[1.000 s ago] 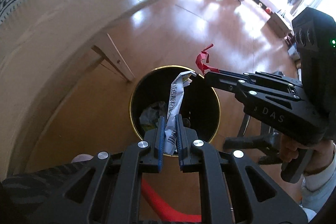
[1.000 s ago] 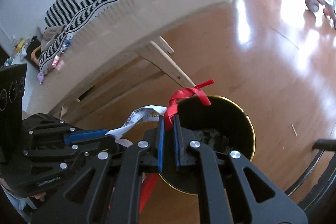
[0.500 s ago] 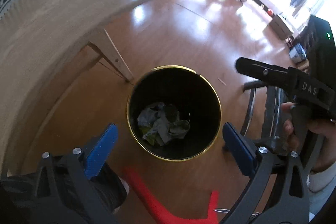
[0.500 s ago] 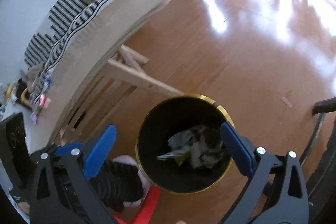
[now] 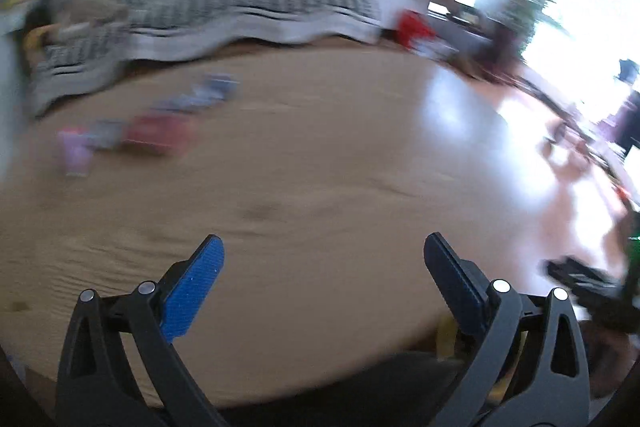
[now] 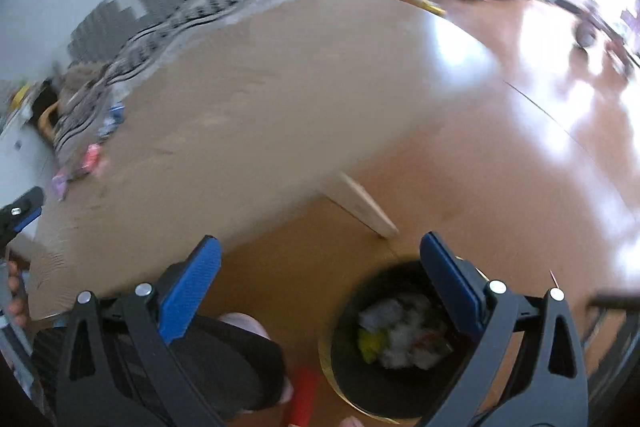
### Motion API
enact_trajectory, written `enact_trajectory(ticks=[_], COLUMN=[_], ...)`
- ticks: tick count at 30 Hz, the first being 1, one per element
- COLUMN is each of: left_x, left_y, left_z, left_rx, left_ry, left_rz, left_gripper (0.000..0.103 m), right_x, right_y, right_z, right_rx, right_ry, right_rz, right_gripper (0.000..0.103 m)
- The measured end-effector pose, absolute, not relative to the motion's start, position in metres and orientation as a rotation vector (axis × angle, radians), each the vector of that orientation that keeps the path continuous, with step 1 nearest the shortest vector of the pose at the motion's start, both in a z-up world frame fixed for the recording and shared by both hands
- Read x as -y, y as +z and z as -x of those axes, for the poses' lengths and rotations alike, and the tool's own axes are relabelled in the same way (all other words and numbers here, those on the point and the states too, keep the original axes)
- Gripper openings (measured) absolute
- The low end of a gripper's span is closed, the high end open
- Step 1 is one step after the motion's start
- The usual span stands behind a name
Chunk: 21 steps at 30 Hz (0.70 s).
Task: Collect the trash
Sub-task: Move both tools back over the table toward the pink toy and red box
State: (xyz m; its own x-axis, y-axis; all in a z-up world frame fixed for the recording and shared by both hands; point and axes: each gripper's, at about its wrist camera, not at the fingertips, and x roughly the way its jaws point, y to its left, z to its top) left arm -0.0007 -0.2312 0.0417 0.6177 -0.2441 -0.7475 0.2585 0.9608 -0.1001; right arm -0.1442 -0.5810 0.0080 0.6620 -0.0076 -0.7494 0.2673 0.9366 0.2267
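Wooden counter point(image 5: 320, 167) fills the left wrist view; several small wrappers point(image 5: 156, 131) lie blurred at its far left, near the striped sofa point(image 5: 240, 3). Left gripper point(image 5: 320, 259) is spread wide, nothing between the pads, aimed over the counter top. Right gripper point(image 6: 320, 259) is likewise wide and empty, jaws having just opened; it hangs above the black bin point(image 6: 396, 347) on the floor by the counter leg point(image 6: 360, 203). Bin holds crumpled paper and scraps point(image 6: 400, 331).

Judgement: a drop-off looks done and the step in hand is going for the next piece. Next move calls for carrying a gripper across to the far-left wrappers, lining up on one, lowering and pinching it. Motion blur means exact wrapper count and shapes are unclear.
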Motion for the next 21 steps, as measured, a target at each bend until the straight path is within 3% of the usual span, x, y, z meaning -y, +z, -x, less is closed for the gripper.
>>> enact_trajectory(ticks=[5,10,21], left_x=[0.118,0.041,-0.004], left_y=[0.024,-0.006,-0.053], left_z=[-0.041,-0.066,-0.155], left_rx=[-0.893,-0.955,-0.945], left_ry=[-0.027,0.106,0.167], left_rz=[0.047,0.158,0.142], left_gripper=[0.097,0.097,0.097], right_x=[0.489,0.394,0.256], right_y=[0.048,0.046,-0.015], right_z=[0.063,-0.008,-0.116], right_rx=[-0.791,-0.828,-0.947], right_ry=[0.013,0.204,0.42], right_rz=[-0.159,-0.005,0.302], right_gripper=[0.096,0.096,0.096])
